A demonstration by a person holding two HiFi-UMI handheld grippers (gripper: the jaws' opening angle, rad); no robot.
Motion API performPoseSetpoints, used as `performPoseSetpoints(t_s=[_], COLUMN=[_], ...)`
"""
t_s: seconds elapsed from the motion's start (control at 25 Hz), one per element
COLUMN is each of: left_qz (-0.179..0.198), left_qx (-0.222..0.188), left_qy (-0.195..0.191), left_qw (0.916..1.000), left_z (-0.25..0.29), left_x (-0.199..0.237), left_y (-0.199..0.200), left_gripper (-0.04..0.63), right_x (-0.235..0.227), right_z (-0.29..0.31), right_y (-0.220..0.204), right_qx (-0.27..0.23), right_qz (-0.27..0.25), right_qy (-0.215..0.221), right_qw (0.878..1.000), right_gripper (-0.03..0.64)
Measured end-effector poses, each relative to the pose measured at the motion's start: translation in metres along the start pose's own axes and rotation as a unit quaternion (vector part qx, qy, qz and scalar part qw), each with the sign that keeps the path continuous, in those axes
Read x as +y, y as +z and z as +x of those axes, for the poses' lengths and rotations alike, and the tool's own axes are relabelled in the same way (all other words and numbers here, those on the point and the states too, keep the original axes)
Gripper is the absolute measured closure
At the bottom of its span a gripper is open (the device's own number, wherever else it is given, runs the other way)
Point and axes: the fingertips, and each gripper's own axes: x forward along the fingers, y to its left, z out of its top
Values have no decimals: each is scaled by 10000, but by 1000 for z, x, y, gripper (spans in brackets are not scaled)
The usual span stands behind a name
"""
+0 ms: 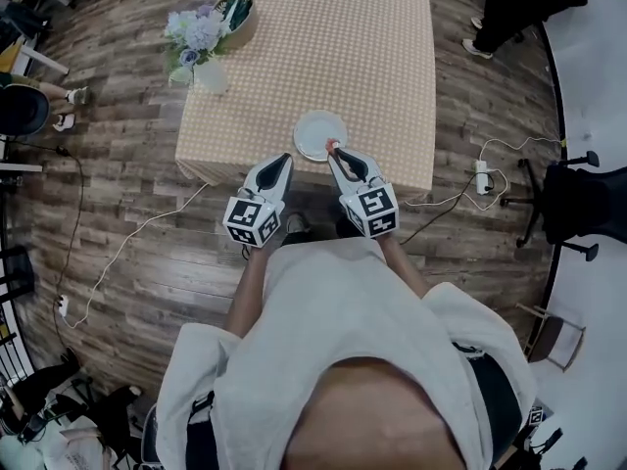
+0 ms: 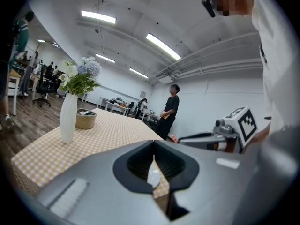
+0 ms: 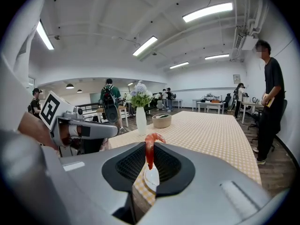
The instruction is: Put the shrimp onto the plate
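A red shrimp (image 3: 150, 150) stands upright between the jaws of my right gripper (image 3: 150, 159), which is shut on it. In the head view the right gripper (image 1: 336, 150) holds the shrimp (image 1: 333, 146) over the near right rim of the white plate (image 1: 315, 132). The plate (image 3: 151, 177) shows just beyond the jaws. My left gripper (image 1: 285, 160) hovers at the table's near edge, left of the plate, jaws closed with nothing between them. Through its jaw tips (image 2: 153, 165) a sliver of the plate (image 2: 153, 176) shows.
The checked tablecloth covers a long table (image 1: 343, 47). A white vase of flowers (image 1: 201, 52) and a round basket (image 1: 237, 16) stand at the far left. Cables and a power strip (image 1: 482, 176) lie on the wood floor to the right. People stand around the room.
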Motion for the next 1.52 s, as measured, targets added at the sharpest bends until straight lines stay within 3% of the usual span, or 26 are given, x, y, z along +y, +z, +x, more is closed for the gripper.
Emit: performPoseSetpoints(t_s=[0.36, 0.84, 1.08, 1.52], left_qz=[-236, -721, -873, -1037], left_qx=[151, 866, 1117, 1075], left_qy=[354, 350, 398, 537], left_qw=[9990, 9930, 9891, 9873], left_z=[16, 18, 11, 8], left_x=[-10, -15, -8, 6], left_y=[-17, -90, -120, -131], left_gripper=[586, 586, 586, 586], right_x=[-23, -27, -28, -33], right_z=[-3, -3, 4, 31], right_y=[-18, -93, -131, -142], right_qx=[243, 990, 1382, 1629], right_qz=[34, 358, 283, 27], right_qy=[292, 431, 507, 642], right_qw=[9993, 9935, 9887, 9845], right_gripper=[564, 565, 565, 563])
